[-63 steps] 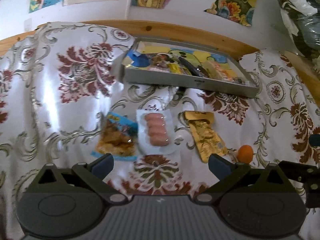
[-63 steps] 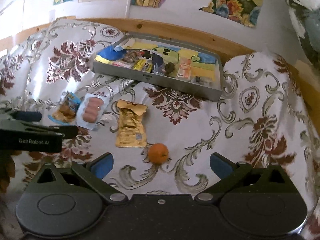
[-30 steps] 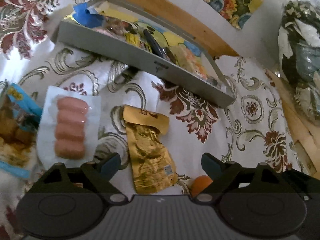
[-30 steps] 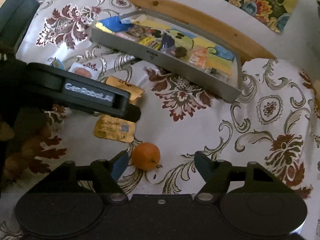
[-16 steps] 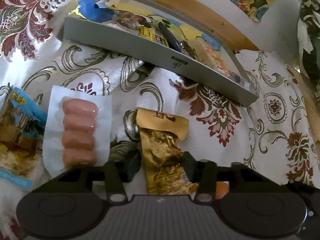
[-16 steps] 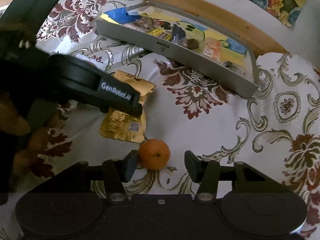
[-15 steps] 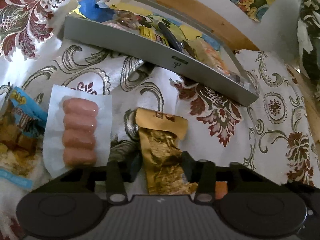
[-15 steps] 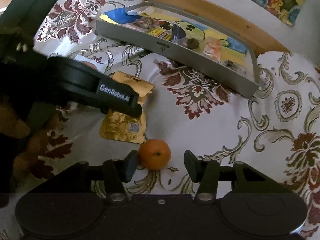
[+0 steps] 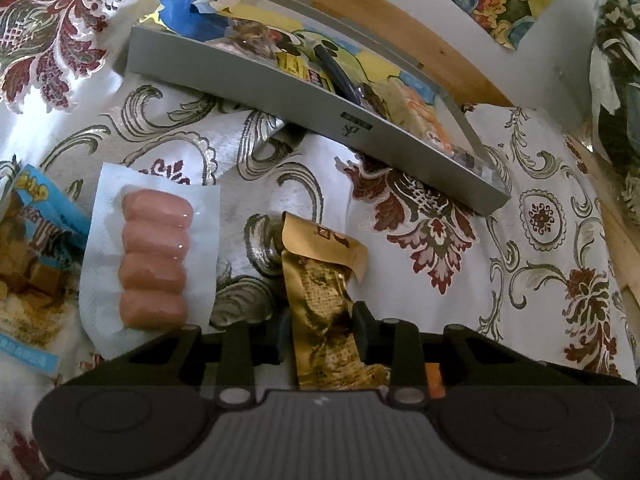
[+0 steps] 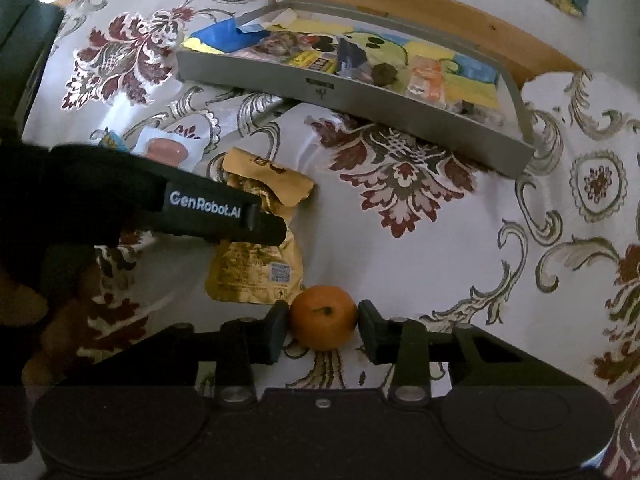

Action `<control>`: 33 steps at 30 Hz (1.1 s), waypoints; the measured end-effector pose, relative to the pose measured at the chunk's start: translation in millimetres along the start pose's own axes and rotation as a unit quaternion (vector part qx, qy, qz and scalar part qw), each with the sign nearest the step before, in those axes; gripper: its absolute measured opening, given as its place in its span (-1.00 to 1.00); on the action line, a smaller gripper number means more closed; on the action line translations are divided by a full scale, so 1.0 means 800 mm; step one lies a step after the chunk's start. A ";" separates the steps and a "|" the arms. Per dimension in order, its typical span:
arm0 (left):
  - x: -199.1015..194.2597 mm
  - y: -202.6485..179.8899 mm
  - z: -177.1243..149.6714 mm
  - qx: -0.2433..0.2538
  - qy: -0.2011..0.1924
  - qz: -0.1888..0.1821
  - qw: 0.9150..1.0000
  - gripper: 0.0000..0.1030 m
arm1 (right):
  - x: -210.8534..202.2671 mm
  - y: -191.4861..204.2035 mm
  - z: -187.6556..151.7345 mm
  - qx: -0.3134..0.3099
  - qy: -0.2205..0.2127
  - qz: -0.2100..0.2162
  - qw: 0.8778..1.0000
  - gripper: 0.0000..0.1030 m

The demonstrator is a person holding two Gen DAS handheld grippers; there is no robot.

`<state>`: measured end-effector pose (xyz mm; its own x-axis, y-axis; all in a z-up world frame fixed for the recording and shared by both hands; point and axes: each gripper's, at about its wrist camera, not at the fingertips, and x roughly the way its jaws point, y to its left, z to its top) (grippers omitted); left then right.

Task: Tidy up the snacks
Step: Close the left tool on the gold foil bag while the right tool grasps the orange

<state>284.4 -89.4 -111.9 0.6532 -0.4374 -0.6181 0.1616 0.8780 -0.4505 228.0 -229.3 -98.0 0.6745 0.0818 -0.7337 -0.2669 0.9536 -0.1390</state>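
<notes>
While the left tongs (image 9: 320, 330) pinch the lower half of a crinkled gold foil snack pouch (image 9: 324, 300), the right tongs (image 10: 323, 330) are clamped on a small round orange tangerine (image 10: 323, 316), a finger on each side at its widest part. Both lie on the floral-patterned cloth (image 10: 440, 248) over the bench, just beside each other. The pouch looks light, soft and slippery, so a mid-body pinch seems safest; the fruit is firm but bruisable and needs gentle pressure. Further left sit a clear vacuum pack of pink sausages (image 9: 154, 260) and a blue snack bag (image 9: 28, 248); beyond, a shallow grey tray (image 9: 304, 92) already holds snacks.
</notes>
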 end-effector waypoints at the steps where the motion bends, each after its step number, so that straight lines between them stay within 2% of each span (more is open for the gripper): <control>1: 0.000 -0.001 0.000 -0.001 -0.001 0.001 1.000 -0.35 | -0.001 -0.001 0.000 0.004 0.002 0.001 1.000 -0.24; 5: -0.006 -0.004 0.000 -0.003 -0.003 0.003 1.000 -0.41 | -0.007 0.001 0.003 0.003 0.008 -0.015 1.000 -0.24; 9: -0.018 -0.009 0.004 0.001 -0.012 0.000 1.000 -0.50 | -0.023 0.001 0.004 -0.005 -0.011 -0.033 0.999 -0.24; 19: -0.048 -0.018 -0.004 0.014 -0.016 0.005 1.000 -0.62 | -0.052 -0.011 0.002 0.032 -0.030 -0.049 0.998 -0.24; 33: -0.102 -0.017 -0.013 0.024 -0.039 0.008 0.999 -0.66 | -0.085 0.005 0.002 0.012 -0.083 -0.047 0.995 -0.24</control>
<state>221.2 -67.6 -61.5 0.7116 -0.4080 -0.5720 0.1845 0.8940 -0.4082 182.0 -230.4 -47.2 0.8011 0.0368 -0.5974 -0.1816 0.9660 -0.1841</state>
